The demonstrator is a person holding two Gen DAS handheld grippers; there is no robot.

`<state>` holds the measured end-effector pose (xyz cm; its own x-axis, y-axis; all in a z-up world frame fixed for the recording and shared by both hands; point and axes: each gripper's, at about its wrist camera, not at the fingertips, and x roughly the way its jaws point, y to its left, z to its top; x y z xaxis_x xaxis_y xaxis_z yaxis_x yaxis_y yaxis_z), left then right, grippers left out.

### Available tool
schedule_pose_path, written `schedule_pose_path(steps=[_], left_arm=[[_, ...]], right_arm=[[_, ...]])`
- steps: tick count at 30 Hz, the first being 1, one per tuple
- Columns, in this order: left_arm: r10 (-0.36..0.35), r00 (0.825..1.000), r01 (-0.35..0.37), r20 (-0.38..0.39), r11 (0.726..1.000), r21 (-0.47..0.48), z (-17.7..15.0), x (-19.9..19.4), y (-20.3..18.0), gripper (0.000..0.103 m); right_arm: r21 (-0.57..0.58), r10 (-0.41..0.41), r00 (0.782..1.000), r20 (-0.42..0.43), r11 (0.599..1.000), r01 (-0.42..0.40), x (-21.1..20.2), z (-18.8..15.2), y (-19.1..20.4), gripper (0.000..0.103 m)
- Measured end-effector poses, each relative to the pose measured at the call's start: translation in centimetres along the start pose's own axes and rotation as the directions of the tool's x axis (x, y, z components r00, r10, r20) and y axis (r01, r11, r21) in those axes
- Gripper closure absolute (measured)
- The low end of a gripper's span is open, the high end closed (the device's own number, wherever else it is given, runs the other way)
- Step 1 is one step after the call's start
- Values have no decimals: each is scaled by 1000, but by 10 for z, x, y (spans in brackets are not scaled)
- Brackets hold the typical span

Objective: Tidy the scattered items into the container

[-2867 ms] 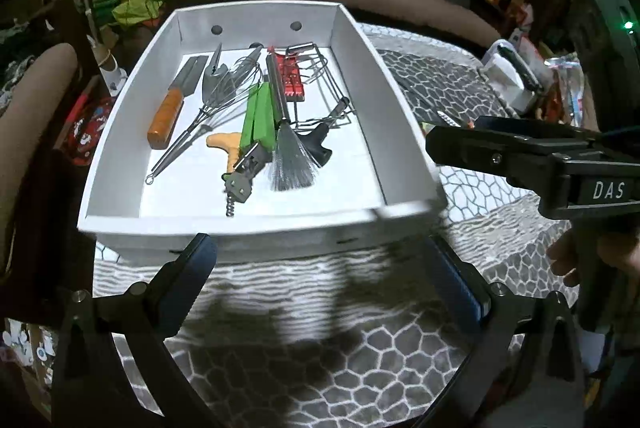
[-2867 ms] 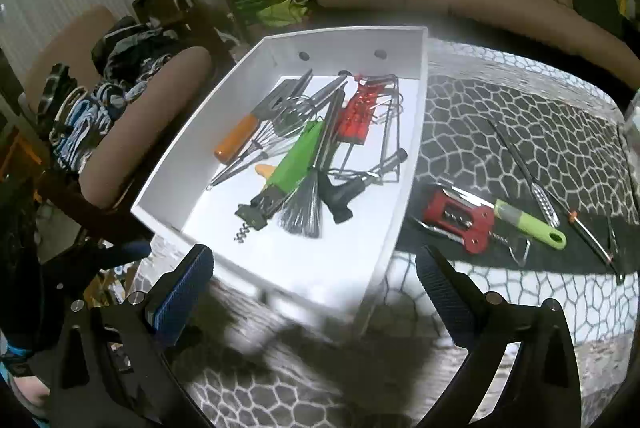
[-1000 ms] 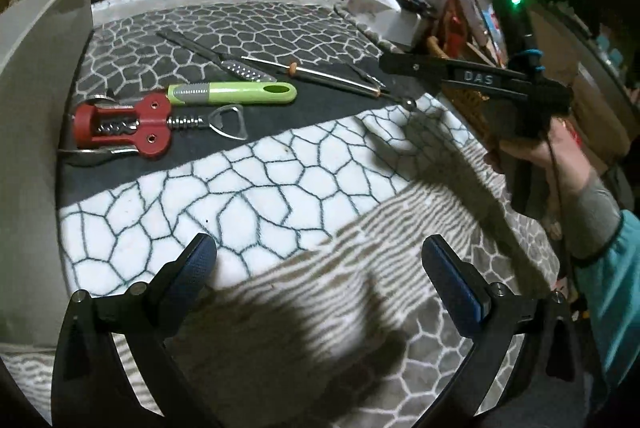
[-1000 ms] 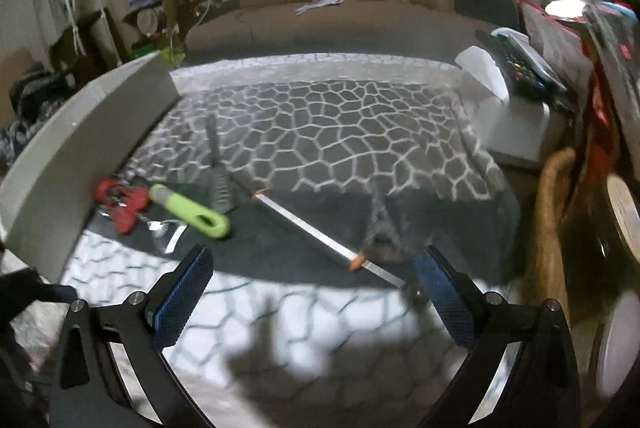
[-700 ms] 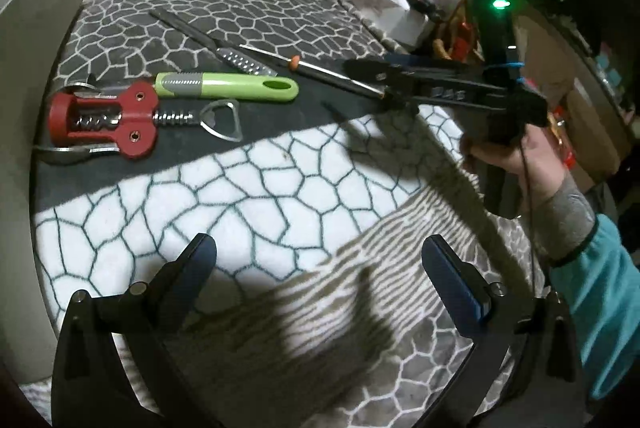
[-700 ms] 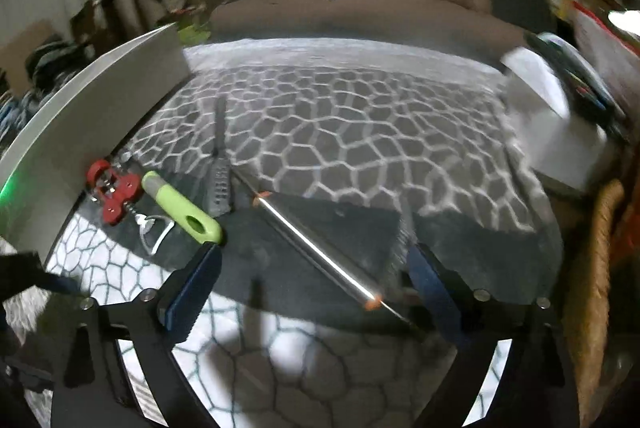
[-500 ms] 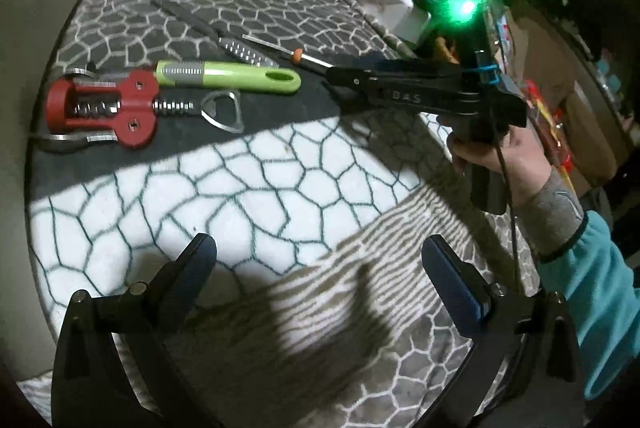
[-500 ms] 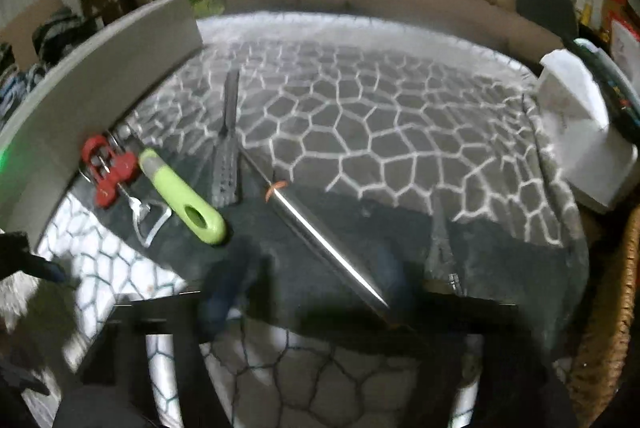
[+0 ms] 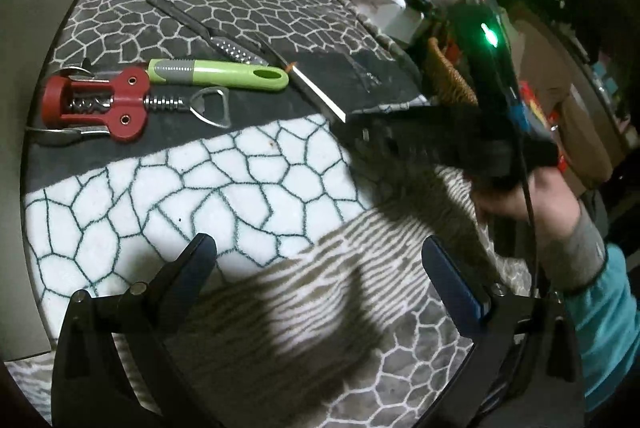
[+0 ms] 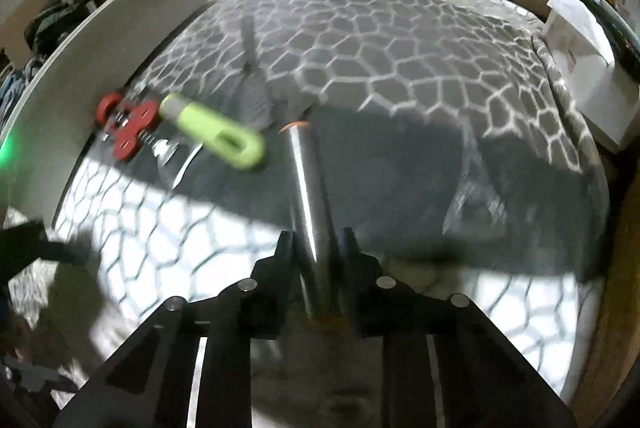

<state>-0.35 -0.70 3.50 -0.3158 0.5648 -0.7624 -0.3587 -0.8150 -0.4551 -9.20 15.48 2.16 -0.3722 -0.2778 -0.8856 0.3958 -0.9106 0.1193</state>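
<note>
Steel rod (image 10: pixel 310 183) with an orange ring near its far end lies between the pads of the right claw (image 10: pixel 316 248), whose jaws are pressed together on it; from the right wrist view the rod runs away toward twelve o'clock over the dark band of the patterned blanket (image 10: pixel 400 67). In the left wrist view the same claw (image 9: pixel 360 131) reaches in from three o'clock, blurred, with a hand (image 9: pixel 516 195) in a grey cuff and teal sleeve (image 9: pixel 604 312) behind it, and the rod (image 9: pixel 316 91) shows as a bright strip leading from its tip toward eleven o'clock.

Left claw (image 9: pixel 316 260) is spread wide with nothing between its fingers (image 9: pixel 196 260), above the pale part of the blanket at six o'clock.

Other scattered items lie at about ten o'clock in the left wrist view: a red winged corkscrew (image 9: pixel 100 103) with its bottle-opener loop pointing right, a green-handled tool (image 9: pixel 220 73) just beyond it and touching it, and a slim dark-handled grater (image 9: pixel 208 31) farther back, angled, its toothed end near the rod's far end. A small pair of metal tweezers (image 9: pixel 362 75) lies on the dark band at one o'clock, well apart from the corkscrew.

White wall of the container (image 9: pixel 24 27) stands along the nine o'clock edge, just beside the corkscrew; its inside is hidden.
</note>
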Motion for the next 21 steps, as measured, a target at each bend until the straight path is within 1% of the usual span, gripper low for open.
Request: schedule_pose_path(steps=[4,7,11,15,17,19,20,21], left_arm=[[0,1000,1,20,1000,-26,3,-5,4,0],[-19,999,21,26,997,-79,4,-6,12,0],[-53,998,56,24,987,-150,3,1,23,0],[-33,999,31,-12,987,-155,-4,15,23,0],[2,1000,-3,-11,994,-111,-7,17,15,1],[64,998,-65,-23,997,-48,-10,20,5,5],[100,995,-101,-25,995,-17,-11,22,1,11],[141,990,-141,-23,990,19,-13,23,-4,22]], right_arm=[[28,22,1000,0,999,-22,-11,-27,20,84],[48,40,999,-5,998,-39,-22,-49,34,83],[27,66,998,-22,998,-65,-33,-79,68,82],[26,112,994,-9,993,-112,-41,-105,99,81],[31,143,990,-3,989,-143,-43,-113,111,81],[43,155,988,8,987,-155,-45,-121,120,81],[55,147,989,17,987,-148,-47,-126,123,81],[70,139,990,24,988,-141,-48,-129,123,81]])
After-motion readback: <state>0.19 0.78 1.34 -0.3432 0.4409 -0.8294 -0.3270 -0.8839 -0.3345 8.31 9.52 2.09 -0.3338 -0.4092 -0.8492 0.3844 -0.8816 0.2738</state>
